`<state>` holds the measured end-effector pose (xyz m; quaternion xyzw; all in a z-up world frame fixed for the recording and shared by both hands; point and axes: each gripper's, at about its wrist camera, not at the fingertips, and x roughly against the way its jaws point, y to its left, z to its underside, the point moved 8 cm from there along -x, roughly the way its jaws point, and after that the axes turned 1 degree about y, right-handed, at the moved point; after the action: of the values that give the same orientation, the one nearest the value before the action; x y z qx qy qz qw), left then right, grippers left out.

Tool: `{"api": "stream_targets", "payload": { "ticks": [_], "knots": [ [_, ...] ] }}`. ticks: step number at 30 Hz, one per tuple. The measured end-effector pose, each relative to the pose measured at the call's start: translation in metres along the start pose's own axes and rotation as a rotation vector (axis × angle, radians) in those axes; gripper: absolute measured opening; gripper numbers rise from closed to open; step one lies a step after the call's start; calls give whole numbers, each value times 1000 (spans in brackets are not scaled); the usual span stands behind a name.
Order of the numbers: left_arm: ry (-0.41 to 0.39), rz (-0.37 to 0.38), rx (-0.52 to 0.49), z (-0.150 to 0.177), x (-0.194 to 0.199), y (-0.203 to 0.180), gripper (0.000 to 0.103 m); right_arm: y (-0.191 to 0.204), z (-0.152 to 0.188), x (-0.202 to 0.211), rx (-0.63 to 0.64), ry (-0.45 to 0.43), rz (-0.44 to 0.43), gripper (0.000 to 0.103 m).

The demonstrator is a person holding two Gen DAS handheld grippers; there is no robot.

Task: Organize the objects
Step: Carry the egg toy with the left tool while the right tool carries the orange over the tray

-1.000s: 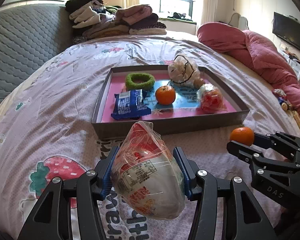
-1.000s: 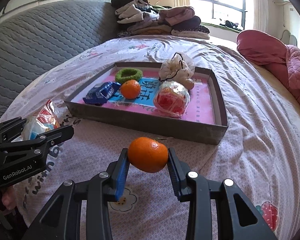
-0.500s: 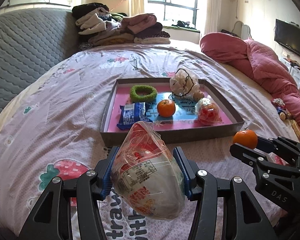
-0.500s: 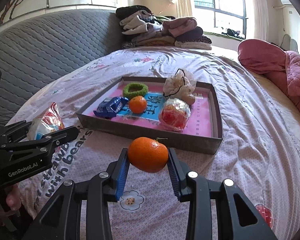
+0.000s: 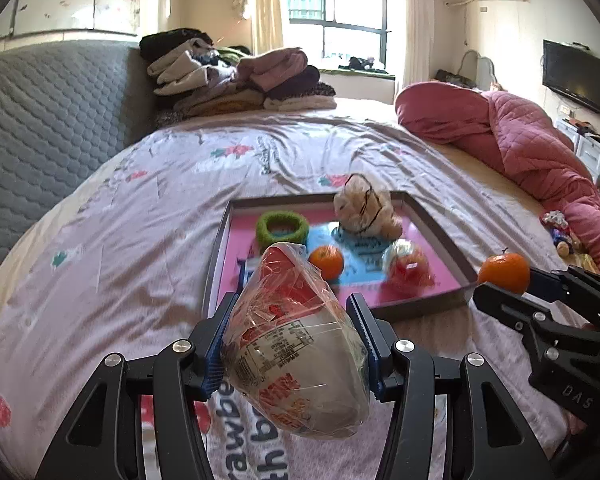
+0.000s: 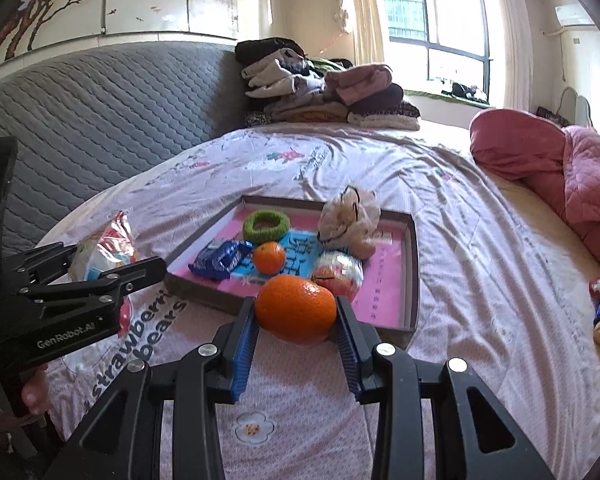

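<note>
Above a floral-sheeted bed [image 6: 460,240], the left gripper [image 5: 292,344] clamps its fingers on a plastic-wrapped instant-noodle bowl [image 5: 300,352] at lower centre of the left view, while the right gripper [image 6: 296,320] pinches a tangerine [image 6: 296,308] (lower centre, right view) just before the tray [image 6: 414,280].

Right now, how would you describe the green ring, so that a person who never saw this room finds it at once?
On the bed lies a shallow grey tray with a pink floor. The green ring rests in the far left corner of that tray, behind the blue snack packet and a loose orange. It is the only fuzzy green thing there, with an open hole in its middle.
</note>
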<state>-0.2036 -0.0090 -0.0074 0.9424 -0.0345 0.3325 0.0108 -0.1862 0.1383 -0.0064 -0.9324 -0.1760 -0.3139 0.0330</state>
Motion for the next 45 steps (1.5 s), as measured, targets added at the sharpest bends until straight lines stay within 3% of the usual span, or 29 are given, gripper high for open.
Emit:
{"api": "stream_targets", "payload": {
  "ticks": [16, 45],
  "knots": [
    [-41, 1, -34, -49, -23, -13, 56, -31, -54, -6, 37, -70, 67, 38],
    [-43, -10, -40, -92, -76, -18, 56, -56, -106, -44, 66, -94, 93, 38]
  ]
}}
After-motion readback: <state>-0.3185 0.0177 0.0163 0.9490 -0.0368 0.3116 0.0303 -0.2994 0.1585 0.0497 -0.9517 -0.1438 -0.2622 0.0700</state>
